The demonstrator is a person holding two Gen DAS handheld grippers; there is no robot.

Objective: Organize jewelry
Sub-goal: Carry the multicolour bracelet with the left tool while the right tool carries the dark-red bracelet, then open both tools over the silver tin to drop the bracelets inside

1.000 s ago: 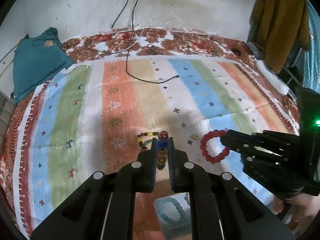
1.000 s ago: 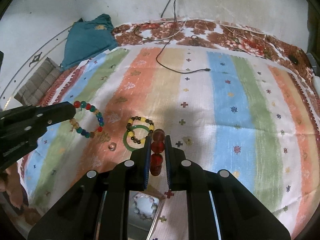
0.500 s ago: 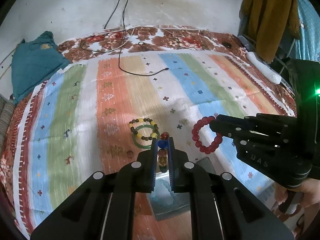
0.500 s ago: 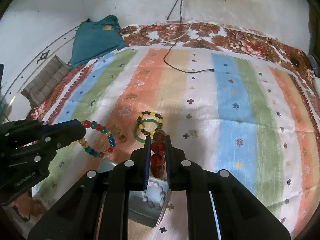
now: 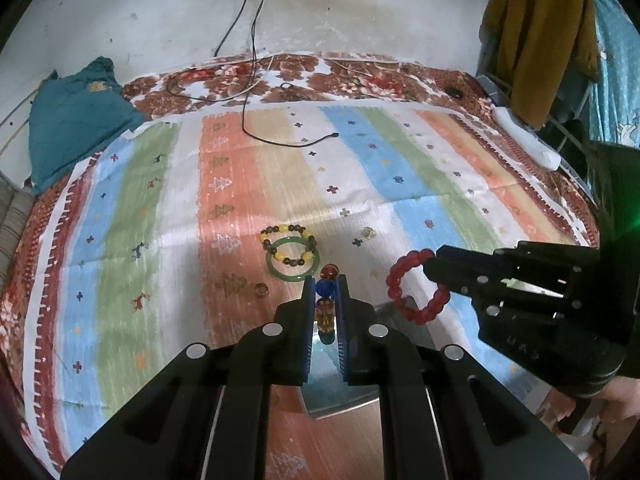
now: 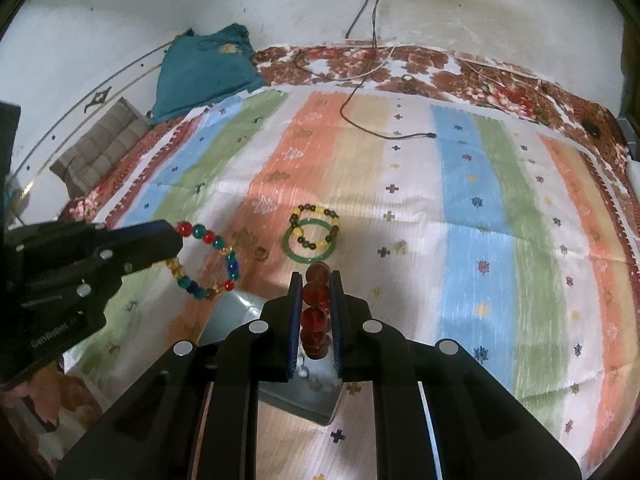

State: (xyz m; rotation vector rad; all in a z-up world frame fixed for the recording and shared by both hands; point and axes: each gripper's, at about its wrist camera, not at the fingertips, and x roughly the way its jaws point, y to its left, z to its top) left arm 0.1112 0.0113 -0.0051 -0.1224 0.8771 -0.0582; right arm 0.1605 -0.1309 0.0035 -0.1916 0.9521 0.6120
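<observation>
My left gripper (image 5: 325, 280) is shut on a multicoloured bead bracelet (image 5: 325, 300), which also shows hanging from it in the right wrist view (image 6: 208, 260). My right gripper (image 6: 316, 276) is shut on a red bead bracelet (image 6: 316, 308), seen as a ring in the left wrist view (image 5: 416, 286). Both hang above a grey metal box (image 5: 340, 392), also in the right wrist view (image 6: 236, 312). A green bangle (image 5: 294, 260) and a yellow-brown bead bracelet (image 5: 287, 243) lie overlapped on the striped cloth just beyond.
A small ring (image 5: 261, 289) and a round bead (image 5: 367, 233) lie on the striped cloth (image 5: 160, 240). A black charger cable (image 5: 280, 140) trails from the wall. A teal cushion (image 5: 76, 116) sits far left; clothes (image 5: 540, 40) hang far right.
Both grippers have drawn back toward me with their bracelets and now hang over the metal box. The bangle and beads on the cloth look farther away.
</observation>
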